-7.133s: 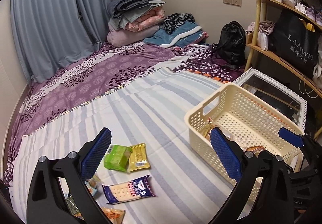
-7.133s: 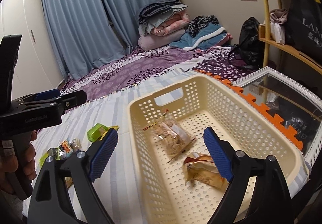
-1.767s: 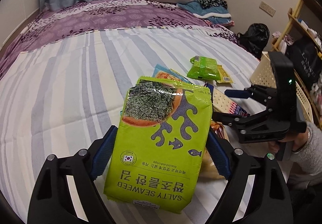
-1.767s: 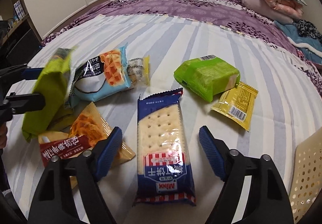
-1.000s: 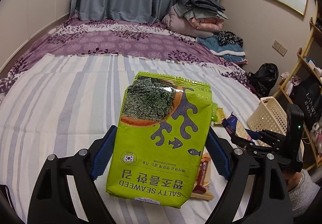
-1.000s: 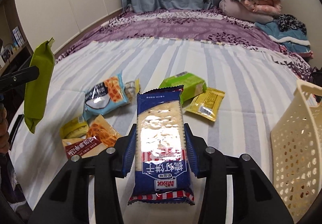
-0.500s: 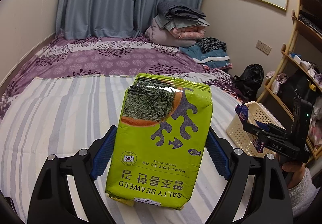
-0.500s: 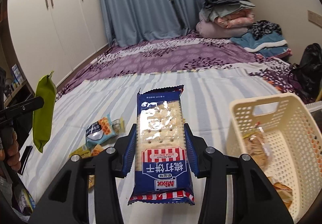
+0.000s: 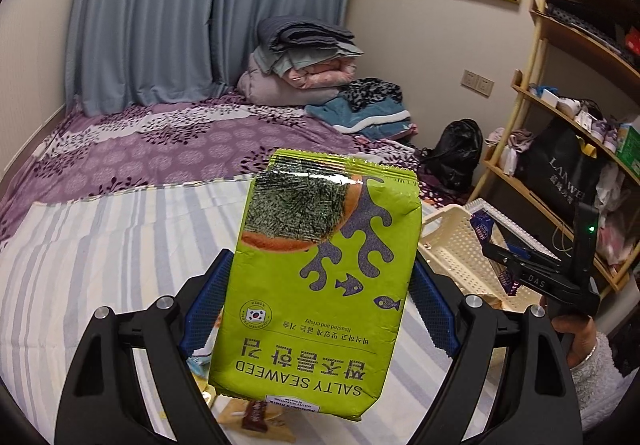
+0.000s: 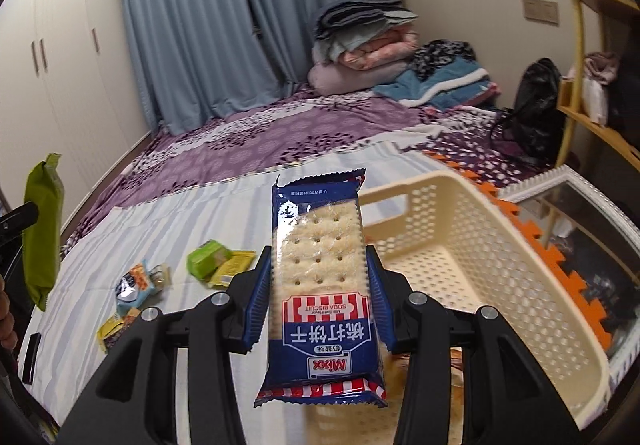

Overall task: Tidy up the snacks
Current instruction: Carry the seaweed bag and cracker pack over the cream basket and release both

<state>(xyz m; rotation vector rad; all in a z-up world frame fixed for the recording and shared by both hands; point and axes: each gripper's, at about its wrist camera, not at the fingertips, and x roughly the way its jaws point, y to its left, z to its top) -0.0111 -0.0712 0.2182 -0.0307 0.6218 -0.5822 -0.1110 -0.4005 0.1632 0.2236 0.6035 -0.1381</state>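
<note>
The right gripper (image 10: 318, 299) is clamped on the long edges of a soda biscuit packet (image 10: 320, 281), which stands lengthwise between the blue pads with its far end projecting forward; this edge grip probably keeps the flat packet rigid and its crackers uncrushed. Directly ahead of and below that gripper sits the cream perforated basket (image 10: 472, 245), open side up, with the packet's far end over the basket's near rim. The interior appears mostly free, so a release here should land inside; the far wall and the white-framed glass panel (image 10: 568, 201) beyond it limit forward travel. The left gripper (image 9: 316, 297) is closed across the width of a green salty seaweed bag (image 9: 324, 269), jaws wide because the bag is wide, holding it raised above the striped sheet (image 9: 104, 237). From that gripper, the basket lies forward and to the right, with the right gripper occupying the near approach, so the bag likely must wait. Loose snacks (image 10: 208, 259) remain on the sheet to the left of the right gripper.
</note>
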